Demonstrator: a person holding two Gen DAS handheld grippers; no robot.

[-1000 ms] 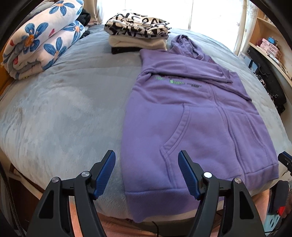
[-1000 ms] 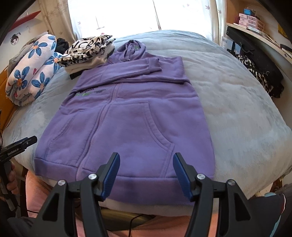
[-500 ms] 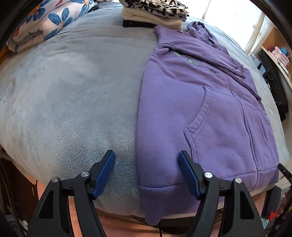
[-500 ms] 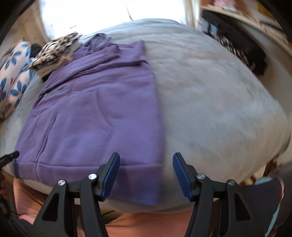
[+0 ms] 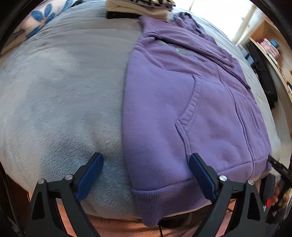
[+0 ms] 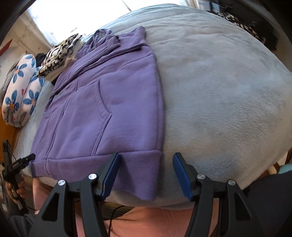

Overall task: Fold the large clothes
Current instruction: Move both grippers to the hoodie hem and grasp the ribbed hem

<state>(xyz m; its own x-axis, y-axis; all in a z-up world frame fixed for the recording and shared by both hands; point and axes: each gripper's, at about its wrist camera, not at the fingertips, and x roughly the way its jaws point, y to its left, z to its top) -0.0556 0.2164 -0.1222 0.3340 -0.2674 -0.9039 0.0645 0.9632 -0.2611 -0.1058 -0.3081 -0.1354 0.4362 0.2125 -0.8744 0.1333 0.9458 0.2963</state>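
With left claw (image 5: 146, 175) just opened wide and right claw (image 6: 146, 173) half-open, both empty over hoodie (image 5: 191, 109) hem corners, blanket (image 5: 63, 91) could be pinched w/ hem.

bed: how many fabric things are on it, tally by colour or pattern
purple hoodie: 1
black and white patterned folded garment: 1
cream folded garment: 1
black folded garment: 1
blue-flowered white bedding roll: 1
total: 5
All lie on the grey blanket; the three folded garments form one stack.
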